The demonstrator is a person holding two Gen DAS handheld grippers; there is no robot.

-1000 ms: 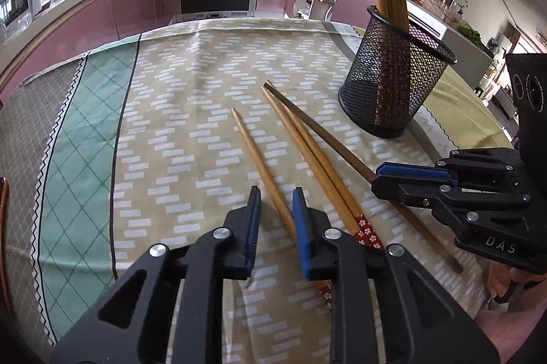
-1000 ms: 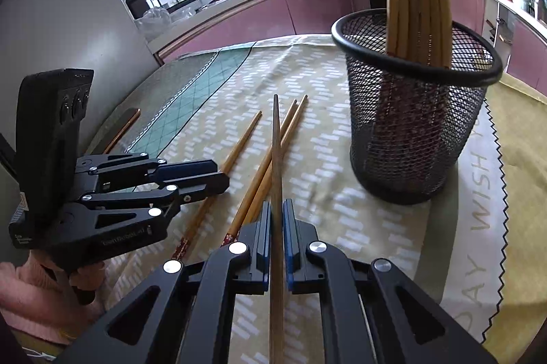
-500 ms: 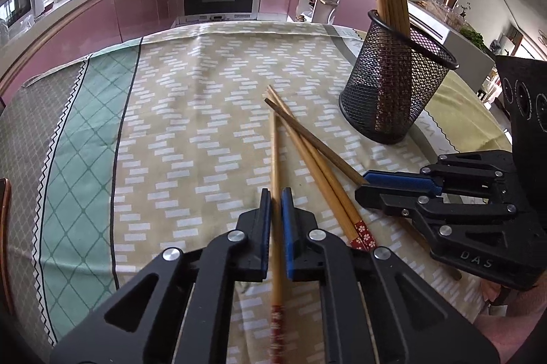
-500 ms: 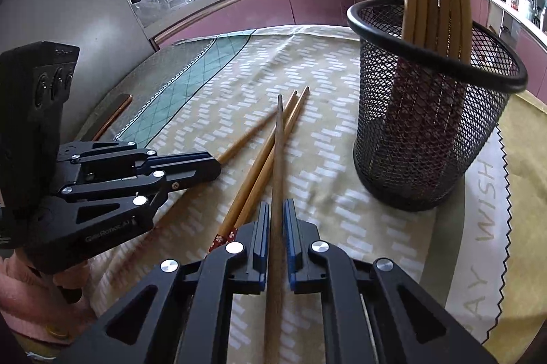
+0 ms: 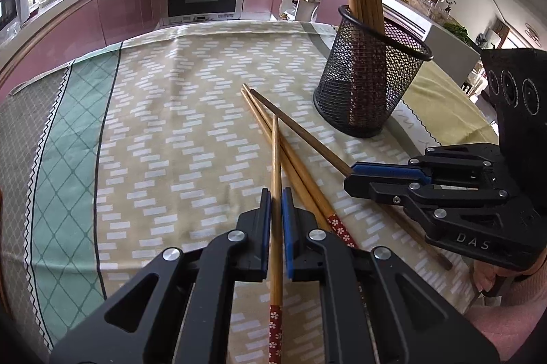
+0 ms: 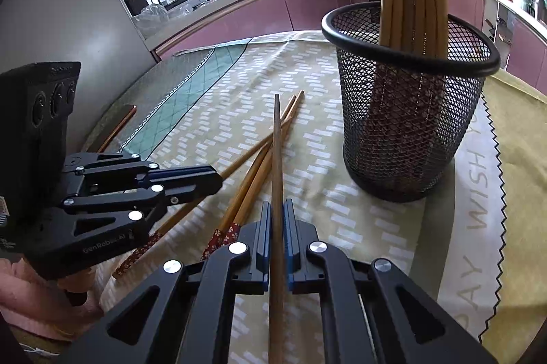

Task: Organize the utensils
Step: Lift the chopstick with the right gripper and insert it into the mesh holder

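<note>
Nearest the left wrist camera, the left claw (image 5: 276,206) is clamped on a light chopstick (image 5: 275,179) with a red floral end. Likewise, the right claw (image 6: 277,220) is clamped on a darker chopstick (image 6: 277,158). Just beyond, two more chopsticks (image 5: 294,158) are left lying on the table (image 5: 171,124), crossed under the held ones. Farther off, the mesh holder (image 6: 407,131) is seen upright, already holding several chopsticks. Risk is judged: held sticks could pivot in the grip, catch the rim, or tip the light holder.
</note>
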